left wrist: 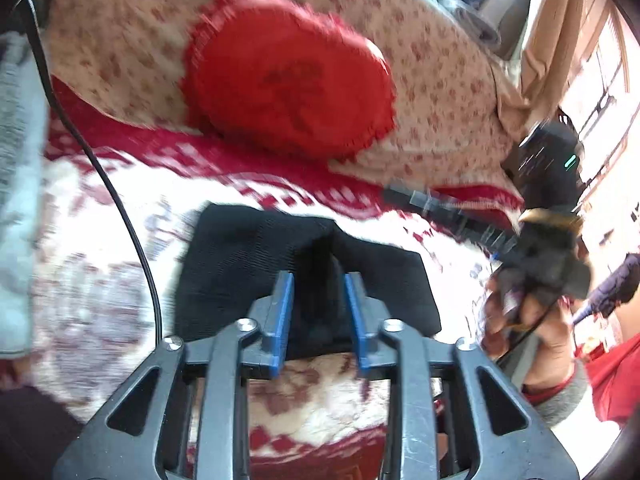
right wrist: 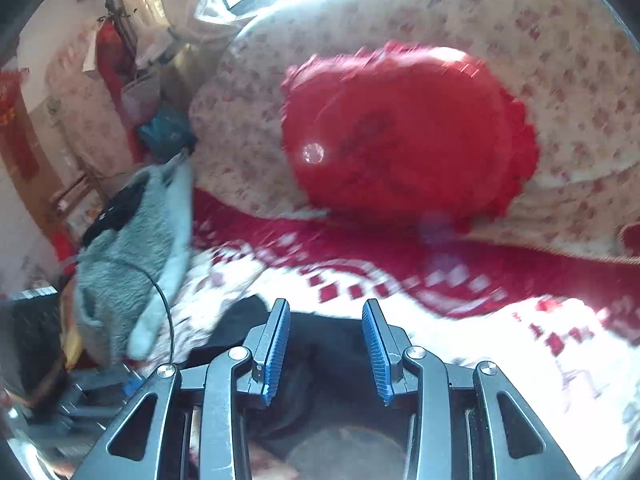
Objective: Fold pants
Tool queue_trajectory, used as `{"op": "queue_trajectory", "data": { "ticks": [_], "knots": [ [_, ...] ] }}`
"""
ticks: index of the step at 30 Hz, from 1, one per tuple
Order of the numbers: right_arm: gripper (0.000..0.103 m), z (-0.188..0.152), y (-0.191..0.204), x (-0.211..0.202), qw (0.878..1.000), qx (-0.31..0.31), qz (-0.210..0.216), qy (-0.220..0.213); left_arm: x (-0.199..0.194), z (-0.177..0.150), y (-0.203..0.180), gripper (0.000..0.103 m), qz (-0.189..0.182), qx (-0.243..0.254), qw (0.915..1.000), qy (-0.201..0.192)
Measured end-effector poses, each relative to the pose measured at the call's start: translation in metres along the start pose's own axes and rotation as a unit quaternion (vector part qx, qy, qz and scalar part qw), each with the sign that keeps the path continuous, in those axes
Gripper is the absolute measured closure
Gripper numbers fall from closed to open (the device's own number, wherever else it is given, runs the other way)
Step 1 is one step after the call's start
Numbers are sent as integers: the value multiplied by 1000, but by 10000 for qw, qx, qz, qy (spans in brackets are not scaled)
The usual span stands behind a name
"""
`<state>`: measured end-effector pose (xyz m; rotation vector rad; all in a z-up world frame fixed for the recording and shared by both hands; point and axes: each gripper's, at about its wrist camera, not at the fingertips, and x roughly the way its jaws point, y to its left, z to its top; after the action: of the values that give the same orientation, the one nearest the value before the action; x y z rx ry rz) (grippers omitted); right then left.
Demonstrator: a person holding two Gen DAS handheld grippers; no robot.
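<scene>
The black pants [left wrist: 248, 264] lie folded into a small block on the red and white blanket [left wrist: 100, 272]. My left gripper [left wrist: 319, 280] is open just above the pants' near edge, its blue pads [left wrist: 285, 304] apart over the cloth. In the right wrist view my right gripper [right wrist: 326, 312] is open above the pants [right wrist: 320, 344], nothing between the pads [right wrist: 374, 340]. The other hand-held gripper [left wrist: 552, 240] shows at the right of the left wrist view. Both views are blurred by motion.
A round red cushion [left wrist: 288, 80] leans on a floral quilt [left wrist: 440, 100] behind the pants. A grey fleece sleeve [right wrist: 128, 256] and a black cable [left wrist: 132, 232] are at the left. Clutter stands at the far left of the room [right wrist: 100, 80].
</scene>
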<state>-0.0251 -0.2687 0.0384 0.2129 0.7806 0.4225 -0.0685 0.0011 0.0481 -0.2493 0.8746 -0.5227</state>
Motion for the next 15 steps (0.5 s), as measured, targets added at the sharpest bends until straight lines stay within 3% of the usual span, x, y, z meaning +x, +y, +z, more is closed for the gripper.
{"op": "queue_trajectory", "data": {
  "ticks": [2, 3, 7, 11, 15],
  "knots": [
    [67, -2, 14, 16, 9996, -169, 138, 169, -18, -1, 16, 41, 293, -100, 9994, -156],
    [66, -1, 22, 26, 9993, -236, 175, 248, -24, -2, 26, 38, 416, -195, 9987, -212],
    [52, 2, 45, 49, 9973, -238, 493, 480, -19, -10, 56, 37, 728, -464, 9962, -72],
    [40, -3, 43, 55, 9970, 57, 443, 628, 12, -18, 67, 37, 560, -663, 9956, 344],
    [39, -8, 30, 68, 9944, 470, 521, 785, 42, -31, 54, 37, 467, -421, 9952, 755]
  ]
}}
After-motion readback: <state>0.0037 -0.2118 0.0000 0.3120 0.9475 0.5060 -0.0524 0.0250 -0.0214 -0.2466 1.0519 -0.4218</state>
